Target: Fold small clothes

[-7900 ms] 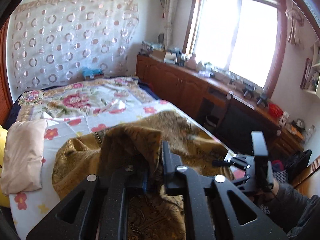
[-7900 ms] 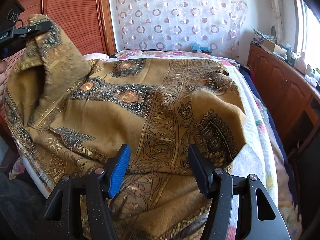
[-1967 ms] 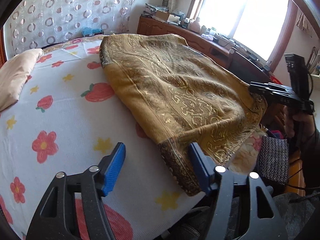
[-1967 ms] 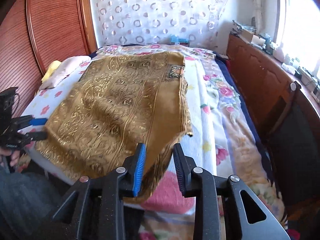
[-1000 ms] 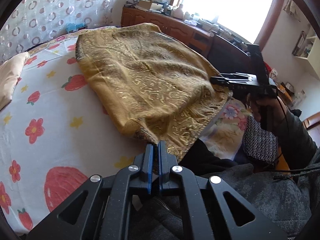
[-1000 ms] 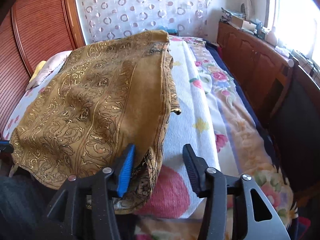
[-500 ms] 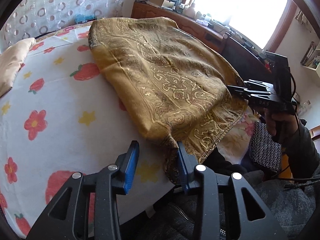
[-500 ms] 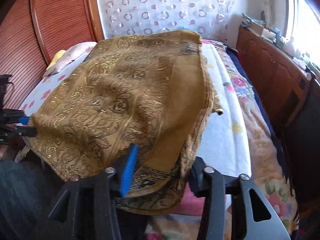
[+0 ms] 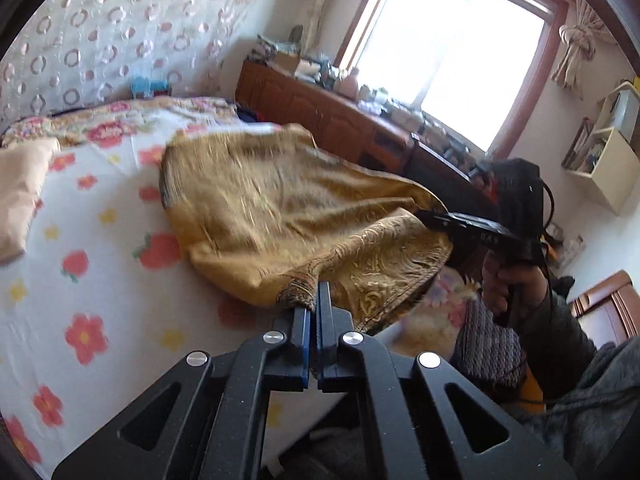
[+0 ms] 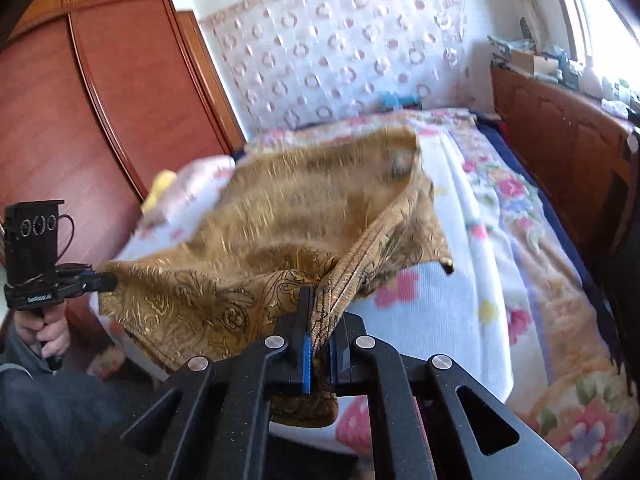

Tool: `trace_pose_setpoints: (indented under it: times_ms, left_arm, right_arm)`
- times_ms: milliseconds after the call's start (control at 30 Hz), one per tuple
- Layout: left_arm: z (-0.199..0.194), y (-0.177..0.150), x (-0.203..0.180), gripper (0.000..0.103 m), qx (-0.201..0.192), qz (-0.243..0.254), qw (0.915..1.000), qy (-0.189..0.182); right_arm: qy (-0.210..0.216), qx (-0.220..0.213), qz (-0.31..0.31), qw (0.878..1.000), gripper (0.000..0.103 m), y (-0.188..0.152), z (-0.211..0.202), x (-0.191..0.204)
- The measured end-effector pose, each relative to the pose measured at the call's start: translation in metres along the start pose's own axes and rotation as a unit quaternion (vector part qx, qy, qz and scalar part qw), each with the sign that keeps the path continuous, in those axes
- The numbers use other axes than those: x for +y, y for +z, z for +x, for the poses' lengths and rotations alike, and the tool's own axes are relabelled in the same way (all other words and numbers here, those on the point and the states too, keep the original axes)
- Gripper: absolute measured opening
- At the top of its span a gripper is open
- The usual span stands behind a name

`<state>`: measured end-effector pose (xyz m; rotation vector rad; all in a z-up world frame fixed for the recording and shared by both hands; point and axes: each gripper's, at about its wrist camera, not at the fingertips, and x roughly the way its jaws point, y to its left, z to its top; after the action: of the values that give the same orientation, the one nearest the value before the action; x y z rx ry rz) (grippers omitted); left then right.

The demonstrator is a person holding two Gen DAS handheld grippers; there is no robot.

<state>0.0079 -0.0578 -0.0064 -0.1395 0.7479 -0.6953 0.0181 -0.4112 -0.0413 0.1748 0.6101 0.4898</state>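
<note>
Right at the bottom middle of the left wrist view, my left gripper (image 9: 311, 312) has its jaws pressed together on a bunched corner of the golden cloth (image 9: 280, 208). At the bottom of the right wrist view, my right gripper (image 10: 318, 320) pinches the other near corner, with a folded edge of the cloth running down between its blue pads.

Between the two grips the cloth hangs lifted in the centre of both frames, sagging in the middle; its far part is blurred, and I cannot tell whether that end touches the bed (image 9: 80, 280).

Just beyond, the flowered sheet of the bed fills the left of the left wrist view, with a pale pillow (image 9: 20, 200) at the left edge.

Farther off, a wooden cabinet (image 9: 320, 120) runs under the bright window (image 9: 452, 48) at upper right, and a spotted curtain (image 10: 340, 48) covers the back wall.
</note>
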Motion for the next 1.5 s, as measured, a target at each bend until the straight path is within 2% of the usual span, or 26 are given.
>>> trace_pose_setpoints:
  times_ms: [167,233,433,467,533,667,733,800,833,867,900,967,1033,1067,1300,1433,1500]
  left_arm:
    - [0.006,0.057,0.028,0.002,-0.038,-0.023,0.999,0.006]
    - [0.015,0.081,0.041,0.002,-0.048,-0.021,0.9982,0.03]
    - [0.061,0.14,0.092,0.002,-0.042,-0.033,0.9936,0.1]
    - [0.07,0.147,0.101,0.002,-0.036,-0.037,0.9927,0.109]
    - [0.081,0.154,0.118,0.002,-0.026,-0.05,0.9903,0.127]
    - [0.097,0.157,0.14,0.003,-0.012,-0.067,0.9879,0.139]
    - [0.097,0.154,0.142,0.007,-0.002,-0.068,0.9875,0.142]
    - [0.094,0.15,0.141,0.021,-0.006,-0.058,0.9881,0.142]
    - [0.092,0.153,0.14,0.033,-0.011,-0.056,0.988,0.143]
    - [0.088,0.154,0.138,0.042,-0.015,-0.056,0.9881,0.142]
    - [0.084,0.154,0.137,0.044,-0.013,-0.056,0.989,0.136]
    - [0.079,0.156,0.134,0.059,-0.011,-0.056,0.9898,0.13]
    - [0.073,0.154,0.128,0.07,-0.012,-0.045,0.991,0.126]
    - [0.072,0.153,0.126,0.073,-0.01,-0.038,0.9917,0.122]
    - [0.093,0.131,0.139,0.074,0.03,-0.032,0.9914,0.123]
    - [0.108,0.12,0.149,0.074,0.044,-0.049,0.9924,0.104]
    - [0.116,0.119,0.153,0.074,0.048,-0.062,0.993,0.088]
  right_arm:
    - [0.01,-0.048,0.018,0.999,0.005,0.045,-0.002,-0.004]
    - [0.004,-0.056,0.021,0.998,0.005,0.067,0.01,-0.008]
    - [-0.033,-0.045,0.014,0.998,0.006,0.133,0.078,-0.013]
    - [-0.042,-0.037,0.016,0.998,0.007,0.142,0.092,-0.016]
    - [-0.053,-0.033,0.023,0.998,0.016,0.153,0.114,-0.012]
    - [-0.066,-0.033,0.021,0.997,0.038,0.165,0.124,0.0]
    - [-0.061,-0.047,0.014,0.997,0.043,0.164,0.114,0.008]
    - [-0.055,-0.056,0.001,0.997,0.048,0.155,0.104,0.005]
    - [-0.056,-0.058,-0.006,0.997,0.05,0.153,0.102,0.002]
    - [-0.058,-0.059,-0.014,0.997,0.052,0.148,0.1,0.0]
    - [-0.059,-0.053,-0.023,0.997,0.052,0.142,0.099,0.001]
    - [-0.071,-0.035,-0.041,0.996,0.052,0.136,0.107,0.0]
    - [-0.083,-0.021,-0.055,0.995,0.052,0.13,0.113,0.004]
    - [-0.087,-0.016,-0.059,0.994,0.052,0.128,0.117,0.006]
    - [-0.11,0.051,-0.075,0.99,0.052,0.136,0.185,0.006]
    - [-0.121,0.084,-0.077,0.986,0.052,0.148,0.22,-0.001]
    - [-0.111,0.098,-0.072,0.986,0.052,0.155,0.224,-0.009]
